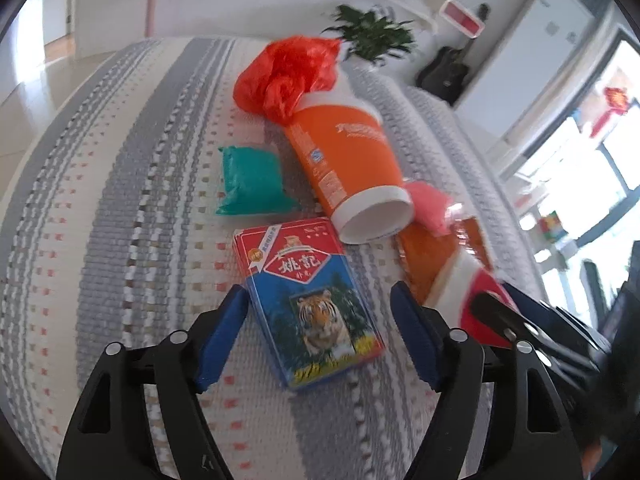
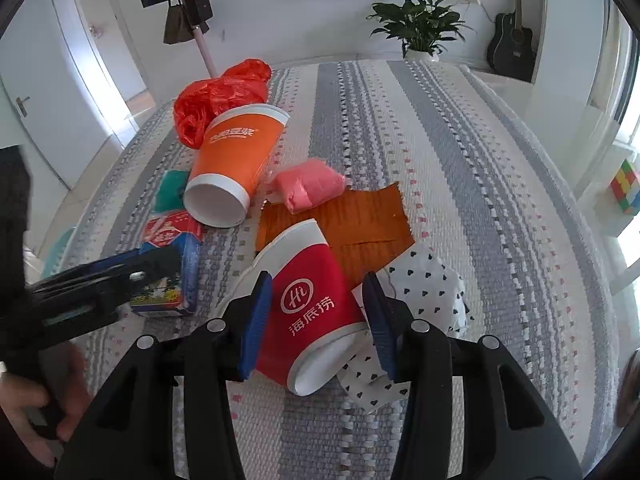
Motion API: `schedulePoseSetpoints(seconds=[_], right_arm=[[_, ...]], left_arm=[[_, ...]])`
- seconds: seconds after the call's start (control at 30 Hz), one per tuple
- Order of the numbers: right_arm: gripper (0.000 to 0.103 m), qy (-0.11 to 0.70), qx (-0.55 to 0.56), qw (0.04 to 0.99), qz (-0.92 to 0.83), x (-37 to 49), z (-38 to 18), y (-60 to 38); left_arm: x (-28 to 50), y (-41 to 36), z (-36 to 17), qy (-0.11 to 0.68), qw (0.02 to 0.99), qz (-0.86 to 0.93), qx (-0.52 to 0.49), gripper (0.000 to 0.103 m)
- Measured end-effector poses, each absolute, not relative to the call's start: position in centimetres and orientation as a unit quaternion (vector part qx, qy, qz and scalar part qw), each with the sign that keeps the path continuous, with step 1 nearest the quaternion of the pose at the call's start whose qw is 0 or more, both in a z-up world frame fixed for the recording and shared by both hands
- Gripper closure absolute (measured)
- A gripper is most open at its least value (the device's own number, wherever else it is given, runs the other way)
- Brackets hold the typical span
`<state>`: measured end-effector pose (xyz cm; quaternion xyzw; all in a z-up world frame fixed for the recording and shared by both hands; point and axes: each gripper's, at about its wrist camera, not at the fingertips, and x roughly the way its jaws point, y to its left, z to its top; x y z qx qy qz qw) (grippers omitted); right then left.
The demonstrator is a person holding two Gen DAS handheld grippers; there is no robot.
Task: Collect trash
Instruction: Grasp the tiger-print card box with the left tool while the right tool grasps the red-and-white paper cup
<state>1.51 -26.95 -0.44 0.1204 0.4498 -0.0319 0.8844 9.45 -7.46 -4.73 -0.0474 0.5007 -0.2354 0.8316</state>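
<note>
Pick-up stage: left gripper [image 1: 320,332] stands wide open astride the card box [image 1: 310,300], not gripping, while right gripper [image 2: 320,320] brackets the fallen red cup [image 2: 316,312] on the table [image 2: 460,160], contact unclear; both should next close.

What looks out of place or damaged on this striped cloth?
Both paper cups lie tipped on their sides: the orange cup and the red cup. The orange cardboard piece has torn edges. Nothing looks spilled.
</note>
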Motion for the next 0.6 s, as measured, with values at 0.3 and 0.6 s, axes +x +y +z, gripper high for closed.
schedulePoseSetpoints(seconds=[0.3,0.6], right_arm=[[0.06,0.451,0.129,0.883,0.014,-0.4,0.3,-26.0],[0.036,0.471,0.107,0.873,0.071,-2.1,0.1,-21.7]], left_arm=[[8.5,-7.6,-4.7,0.497,0.84,-0.216,-0.012,0.041],[5.5,-0.8,-2.4,0.466,0.857,-0.216,-0.044,0.041]])
